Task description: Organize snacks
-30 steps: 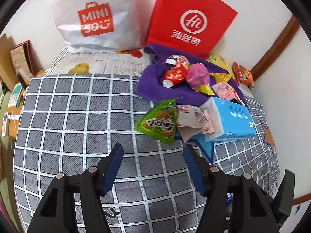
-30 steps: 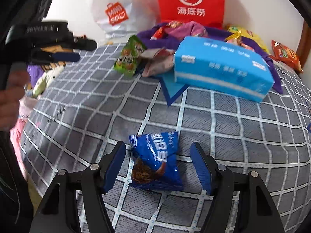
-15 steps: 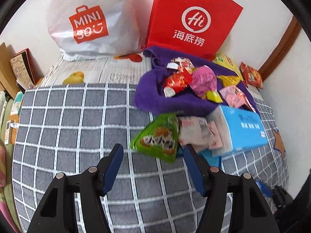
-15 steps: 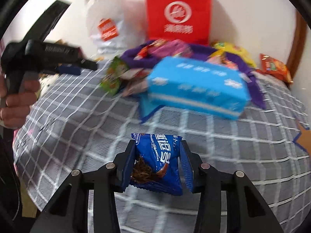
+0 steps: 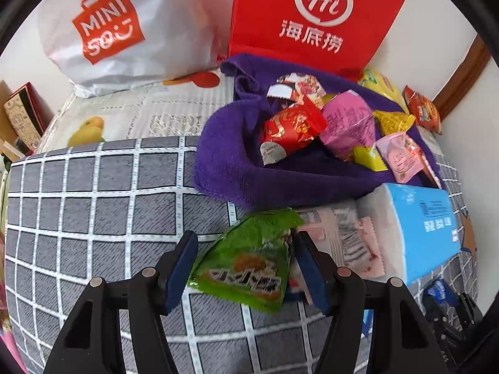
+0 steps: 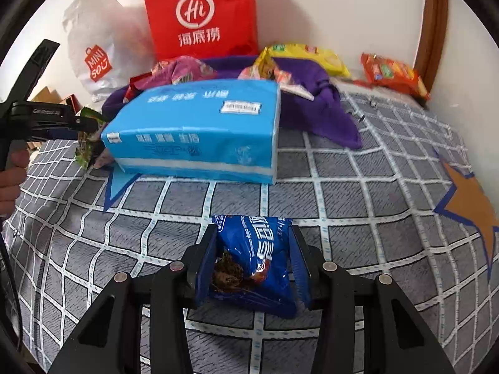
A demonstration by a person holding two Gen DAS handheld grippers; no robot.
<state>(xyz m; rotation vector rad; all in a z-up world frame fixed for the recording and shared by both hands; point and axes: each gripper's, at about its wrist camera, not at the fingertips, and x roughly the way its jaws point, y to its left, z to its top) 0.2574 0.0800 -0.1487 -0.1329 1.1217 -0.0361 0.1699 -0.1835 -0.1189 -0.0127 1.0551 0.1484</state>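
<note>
A green snack pack lies on the grey checked bedcover, between the fingers of my left gripper. That gripper is open, its jaws standing either side of the pack. My right gripper is shut on a blue snack pack, its pads pressing on both sides. In the right wrist view the left gripper shows at the left edge, held by a hand, with the green pack under its tips. Several more snacks lie on a purple towel.
A blue tissue pack lies between the two grippers, with a white-and-pink packet beside the green pack. A red bag and a white bag stand against the wall. Yellow and orange packs lie far right.
The right gripper closed on the blue pack that lay between its open fingers. The left gripper moved forward until the green pack came between its fingers.
</note>
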